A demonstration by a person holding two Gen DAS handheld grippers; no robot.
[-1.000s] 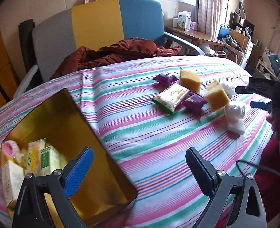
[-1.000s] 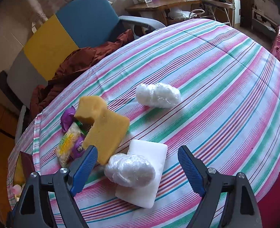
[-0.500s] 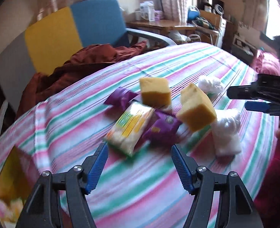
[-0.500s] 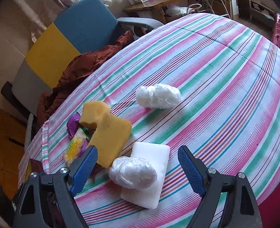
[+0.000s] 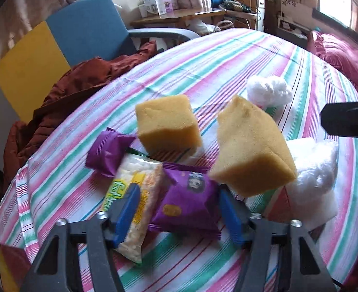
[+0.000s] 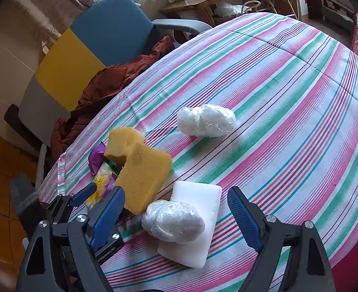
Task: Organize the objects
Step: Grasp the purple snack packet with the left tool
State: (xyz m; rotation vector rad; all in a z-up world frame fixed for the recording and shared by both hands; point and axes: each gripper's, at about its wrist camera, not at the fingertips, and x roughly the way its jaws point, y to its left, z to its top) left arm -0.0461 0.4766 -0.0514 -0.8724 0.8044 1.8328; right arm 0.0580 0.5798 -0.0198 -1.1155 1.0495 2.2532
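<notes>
The purple snack packet (image 5: 187, 202) lies flat on the striped cloth (image 5: 227, 58) of the counter, directly between the blue pads of your left gripper (image 5: 179, 213). Your left jaws stand open on either side of it, close to its edges, but whether the pads touch it I cannot tell.

Against the packet's left side lies a clear bag of yellow-and-white snacks (image 5: 135, 194), partly under your left pad. Beyond that sits a second, smaller purple packet (image 5: 107, 154). Two yellow sponge blocks stand behind: the left sponge (image 5: 168, 124) rests just past the snack bag, and the right sponge (image 5: 252, 146) sits tilted, its lower corner over the purple packet's far edge.

To the right of that sponge a white foam slab (image 6: 196, 214) lies on the cloth with a plastic-wrapped white bundle (image 6: 173, 220) on its near end. A second wrapped bundle (image 6: 207, 120) lies well apart, farther up the cloth.

Your right gripper (image 6: 176, 216) hangs over the slab and bundle, jaws wide and holding nothing.

Past the counter's edge a rust-brown garment (image 5: 76, 90) is heaped on a chair with a blue, yellow and grey back (image 5: 81, 29).
</notes>
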